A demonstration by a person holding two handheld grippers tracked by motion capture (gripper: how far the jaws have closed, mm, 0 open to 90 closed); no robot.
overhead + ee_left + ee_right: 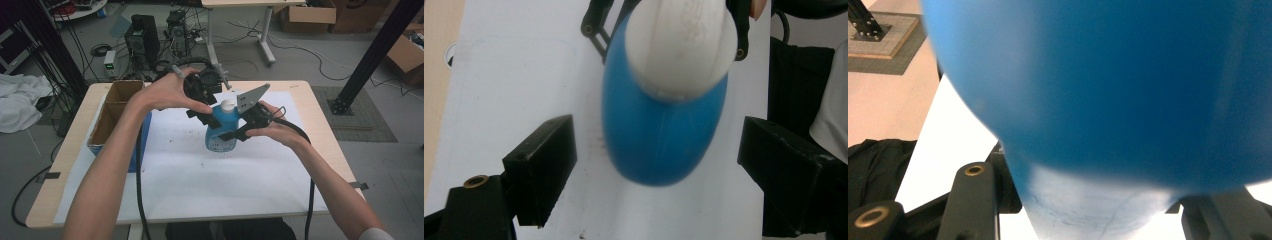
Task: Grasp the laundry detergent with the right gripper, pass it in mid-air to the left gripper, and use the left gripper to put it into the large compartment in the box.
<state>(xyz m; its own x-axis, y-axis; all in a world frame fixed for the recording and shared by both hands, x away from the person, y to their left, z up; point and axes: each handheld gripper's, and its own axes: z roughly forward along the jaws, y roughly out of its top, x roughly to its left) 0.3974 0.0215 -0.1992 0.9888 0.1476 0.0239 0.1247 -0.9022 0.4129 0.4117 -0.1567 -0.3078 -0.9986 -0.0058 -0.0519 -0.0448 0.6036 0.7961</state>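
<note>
At the centre of the high view, the right gripper is clamping the blue bottle upright by its body. The left gripper is hanging directly over the white cap, its 2 jaws spread wide, gripping nothing, the bottle's long axis running between them.

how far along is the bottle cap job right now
Done: the right gripper is clamped on the blue bottle, holding it upright over the white sheet. In hand: the left gripper hangs above the white cap, jaws open and clear of it. Left: probably closing on the cap, which is still on.
</note>
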